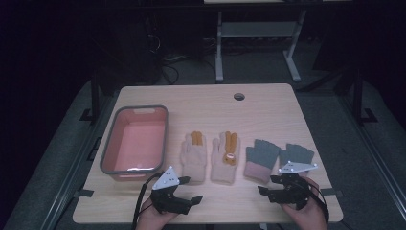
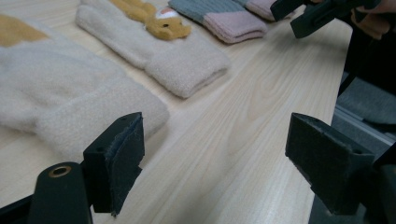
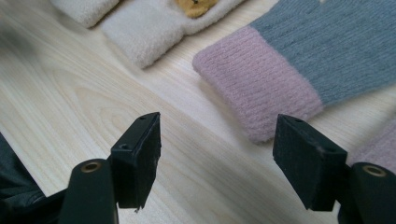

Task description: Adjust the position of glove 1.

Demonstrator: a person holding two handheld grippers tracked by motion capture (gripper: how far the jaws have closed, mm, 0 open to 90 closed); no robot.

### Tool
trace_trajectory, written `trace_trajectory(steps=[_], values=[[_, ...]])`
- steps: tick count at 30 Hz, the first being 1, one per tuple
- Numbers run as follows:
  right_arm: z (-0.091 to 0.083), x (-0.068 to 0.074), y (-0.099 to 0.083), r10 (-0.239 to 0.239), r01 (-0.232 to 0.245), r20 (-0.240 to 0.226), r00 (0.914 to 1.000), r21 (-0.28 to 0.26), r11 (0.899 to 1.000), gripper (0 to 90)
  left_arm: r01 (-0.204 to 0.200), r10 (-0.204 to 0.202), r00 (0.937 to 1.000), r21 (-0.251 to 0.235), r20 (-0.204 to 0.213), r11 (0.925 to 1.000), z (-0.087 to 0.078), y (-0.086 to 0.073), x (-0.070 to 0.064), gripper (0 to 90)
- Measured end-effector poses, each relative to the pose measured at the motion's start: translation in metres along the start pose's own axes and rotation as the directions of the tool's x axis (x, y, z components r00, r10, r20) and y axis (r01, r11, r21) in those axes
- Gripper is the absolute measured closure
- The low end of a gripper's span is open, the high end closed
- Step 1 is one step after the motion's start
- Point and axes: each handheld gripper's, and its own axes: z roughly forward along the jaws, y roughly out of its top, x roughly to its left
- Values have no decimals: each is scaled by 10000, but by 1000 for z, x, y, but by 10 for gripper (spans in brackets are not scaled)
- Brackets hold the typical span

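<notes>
Four gloves lie in a row on the wooden table point(image 1: 206, 103). Two are cream gloves with orange fingers point(image 1: 194, 155), one carrying a small bear figure point(image 1: 226, 158). Right of them lie two grey gloves with pink cuffs point(image 1: 261, 159) point(image 1: 297, 155). My left gripper point(image 1: 191, 189) is open just in front of the cream gloves, holding nothing. Its own view has its jaws point(image 2: 222, 158) wide apart over bare wood, the nearest cream cuff point(image 2: 60, 93) beside the left jaw. My right gripper point(image 1: 268, 184) is open and empty before the grey gloves; a pink cuff point(image 3: 261, 88) lies just beyond its jaws point(image 3: 223, 156).
A pink basin with a grey rim point(image 1: 163, 139) stands empty at the table's left. A round cable hole point(image 1: 239, 96) sits near the far edge. Beyond the table are a white desk frame point(image 1: 219, 48) and dark floor. Bare wood stretches behind the gloves.
</notes>
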Motion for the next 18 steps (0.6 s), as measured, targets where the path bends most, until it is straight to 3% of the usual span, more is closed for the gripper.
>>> trace_trajectory(steps=[4, 11, 18], values=[[1, 1, -1, -63, 63, 26, 10000, 6, 10000, 321, 278, -278, 9996, -54, 112, 9996, 0, -1, 3, 194], [3, 6, 5, -150, 150, -94, 9998, 36, 9999, 321, 408, -406, 9991, -192, 72, 9990, -4, -3, 5, 195], [6, 10, 10, -225, 228, -184, 9996, 179, 9996, 322, 275, -274, 9996, -160, 40, 9995, -4, -2, 4, 194]])
